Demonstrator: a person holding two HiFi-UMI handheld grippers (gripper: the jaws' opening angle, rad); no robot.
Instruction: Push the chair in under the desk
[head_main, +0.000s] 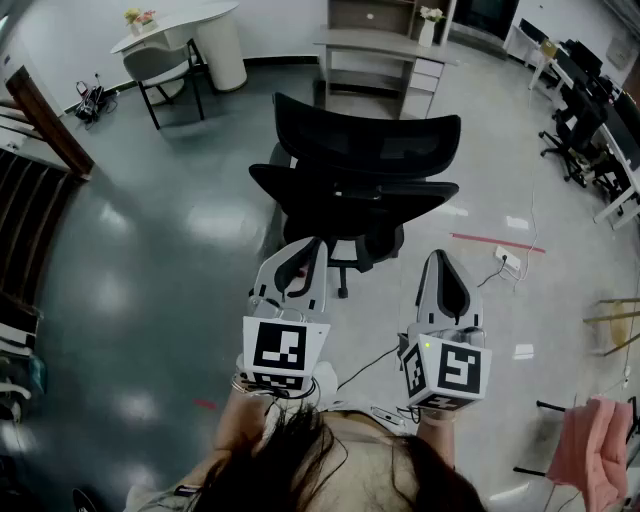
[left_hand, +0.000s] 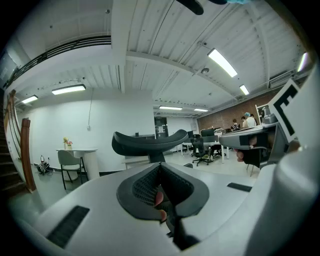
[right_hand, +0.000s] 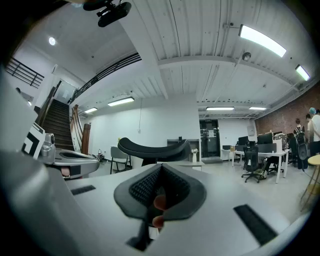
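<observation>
No words, numbers or brand names can be read anywhere. The cubes on the left tool (head_main: 314, 246) and the right tool (head_main: 438, 257) carry black-and-white square markers (head_main: 280, 352), which are coded patterns, not letters. Sheets on the far door (right_hand: 209, 133) are too small to read.

The glossy grey floor (head_main: 150, 260) bears the black chair (head_main: 370, 150), the desk (head_main: 385, 45) beyond it and a white power strip (head_main: 507, 257).
</observation>
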